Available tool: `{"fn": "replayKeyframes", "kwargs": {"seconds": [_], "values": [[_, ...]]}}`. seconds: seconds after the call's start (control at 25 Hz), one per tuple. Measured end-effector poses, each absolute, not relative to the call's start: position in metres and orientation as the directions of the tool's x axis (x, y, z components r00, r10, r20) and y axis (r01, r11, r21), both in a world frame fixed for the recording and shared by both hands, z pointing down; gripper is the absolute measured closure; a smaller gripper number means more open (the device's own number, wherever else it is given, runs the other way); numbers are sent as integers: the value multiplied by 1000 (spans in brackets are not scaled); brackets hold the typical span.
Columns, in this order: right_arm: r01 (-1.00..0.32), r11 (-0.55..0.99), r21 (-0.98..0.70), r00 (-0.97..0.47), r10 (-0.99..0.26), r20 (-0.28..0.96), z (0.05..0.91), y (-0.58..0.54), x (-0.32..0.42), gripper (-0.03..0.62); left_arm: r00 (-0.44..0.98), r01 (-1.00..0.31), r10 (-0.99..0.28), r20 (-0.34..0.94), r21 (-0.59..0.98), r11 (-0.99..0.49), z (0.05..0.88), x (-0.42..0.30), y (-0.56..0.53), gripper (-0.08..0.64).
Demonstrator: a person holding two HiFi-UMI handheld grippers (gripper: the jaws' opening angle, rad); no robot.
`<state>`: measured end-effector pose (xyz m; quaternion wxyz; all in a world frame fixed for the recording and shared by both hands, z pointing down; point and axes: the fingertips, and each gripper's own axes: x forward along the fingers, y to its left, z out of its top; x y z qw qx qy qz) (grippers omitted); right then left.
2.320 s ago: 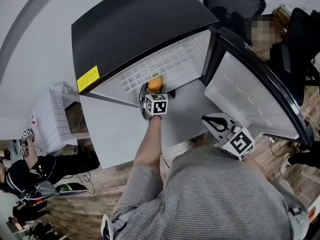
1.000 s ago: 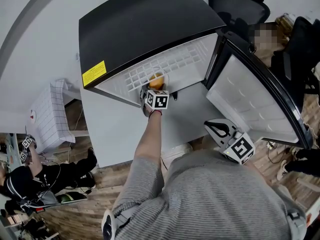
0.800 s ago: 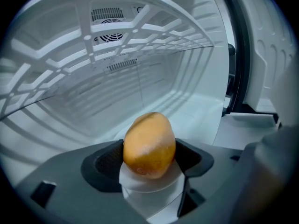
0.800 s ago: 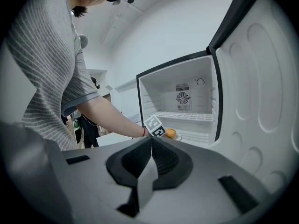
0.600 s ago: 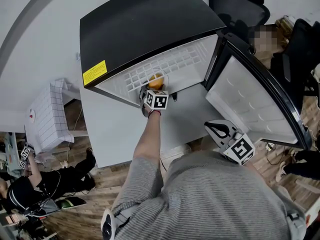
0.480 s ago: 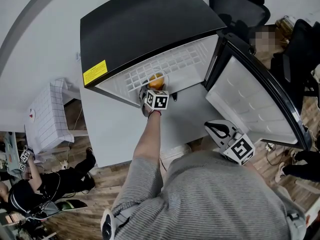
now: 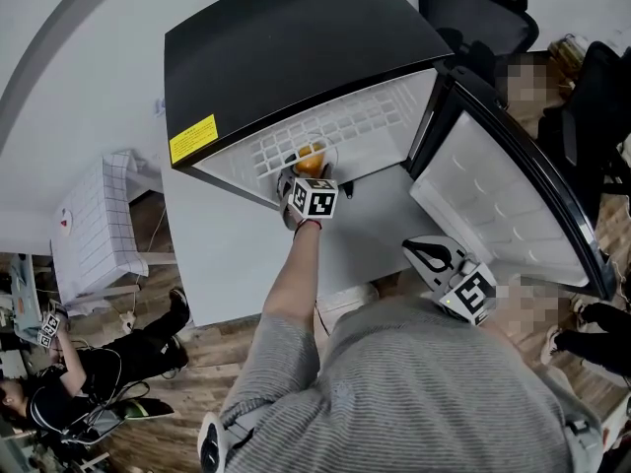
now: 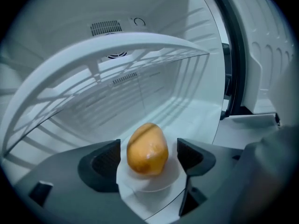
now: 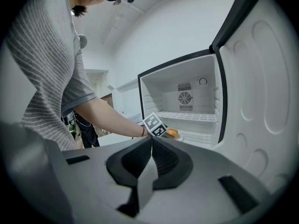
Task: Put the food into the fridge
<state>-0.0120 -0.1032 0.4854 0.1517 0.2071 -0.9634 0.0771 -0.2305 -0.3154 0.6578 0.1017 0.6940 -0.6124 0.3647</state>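
Nearest the camera, low and right of centre in the head view, a person in a grey striped shirt holds the right claw (image 9: 150,148) back by the waist. Its jaws are pressed together on nothing, and it is well apart from the work.

Beyond it, at mid-frame, the outstretched left arm carries the left claw (image 8: 147,164) over the front lip of the open fridge (image 7: 286,47), whose door (image 7: 503,195) swings wide toward the right edge. The jaws have just been opening and now stand wide. The food (image 8: 147,148), an orange, egg-shaped piece, sits between them with a gap on either side, resting on a small white plate (image 8: 140,190) inside the fridge. Whether the pads touch the plate's rim cannot be told.

The food lies dead ahead of the left claw. Its long axis runs away from the camera, roughly along the line the claw points, tipped a little to the right. With the jaws clear of it, the release looks made. A straight pull back toward the bottom of the frame should leave the plate undisturbed, while any sideways drift would likely nudge it.

Farther in, a white wire shelf (image 8: 93,59) arches across the upper frame.
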Motion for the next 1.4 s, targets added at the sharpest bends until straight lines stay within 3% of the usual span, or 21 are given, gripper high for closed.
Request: {"fn": "replayKeyframes", "kwargs": {"seconds": [0.72,0.76,0.84,1.08,1.4], "values": [[-358,930,-82,-899,-320,301,483,-86,-40,577,44,-957,-850,525,-221,-186,612,-223,-270,199],[-353,932,-80,-901,-316,299,482,-84,-41,577,46,-958,-852,522,-219,-186,611,-223,-267,210],[-345,935,-77,-904,-309,296,481,-81,-45,577,43,-959,-860,509,-221,-179,606,-225,-261,320],[-331,941,-75,-911,-298,286,480,-73,-53,577,26,-954,-879,476,-249,-164,593,-231,-247,532],[-316,947,-63,-915,-287,283,477,-65,-58,577,25,-956,-872,489,-242,-163,595,-238,-235,549]]}}
